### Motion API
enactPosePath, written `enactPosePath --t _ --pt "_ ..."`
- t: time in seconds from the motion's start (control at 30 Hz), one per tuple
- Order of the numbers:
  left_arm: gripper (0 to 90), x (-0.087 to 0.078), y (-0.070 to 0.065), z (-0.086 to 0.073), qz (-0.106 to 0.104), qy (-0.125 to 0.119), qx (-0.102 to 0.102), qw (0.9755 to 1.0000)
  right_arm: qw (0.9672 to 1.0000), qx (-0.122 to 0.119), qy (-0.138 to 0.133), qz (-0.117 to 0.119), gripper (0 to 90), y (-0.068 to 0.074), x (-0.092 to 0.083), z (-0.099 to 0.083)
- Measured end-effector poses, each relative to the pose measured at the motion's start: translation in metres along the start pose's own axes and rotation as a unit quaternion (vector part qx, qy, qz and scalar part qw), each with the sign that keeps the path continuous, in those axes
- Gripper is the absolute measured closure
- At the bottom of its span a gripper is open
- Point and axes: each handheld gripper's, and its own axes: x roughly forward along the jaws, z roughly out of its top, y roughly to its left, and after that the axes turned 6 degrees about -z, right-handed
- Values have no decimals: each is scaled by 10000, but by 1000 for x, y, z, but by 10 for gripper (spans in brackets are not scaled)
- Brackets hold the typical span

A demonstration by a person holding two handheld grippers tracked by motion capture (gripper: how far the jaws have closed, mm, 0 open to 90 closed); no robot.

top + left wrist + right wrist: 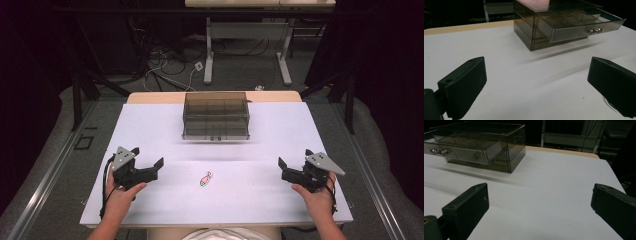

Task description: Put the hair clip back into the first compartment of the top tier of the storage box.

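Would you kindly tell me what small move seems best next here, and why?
Probably ease the left gripper toward the small pink-and-green trinket on the white table: both grippers stand open and empty, and the smoky transparent plastic drawer box has its top drawer pulled out.

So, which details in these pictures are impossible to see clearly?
- Small pink and green object, high view: too small to tell what it is.
- Drawer box, high view: the smoky walls and the distance hide whether the compartments hold anything.
- Open drawer, left gripper view: its far right corner is cut off by the picture edge.
- Right claw, right gripper view: one jaw is cut off by the right edge.
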Motion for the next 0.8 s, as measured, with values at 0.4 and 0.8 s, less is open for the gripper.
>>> enactPosePath --t 0.4,0.8 --pt "57 3 -13 7 -125 -6 32 9999 9998 -35 121 139 12 6 -2 0" --pt "94 15 -26 19 -296 151 100 9994 9995 -55 162 251 12 8 -2 2"
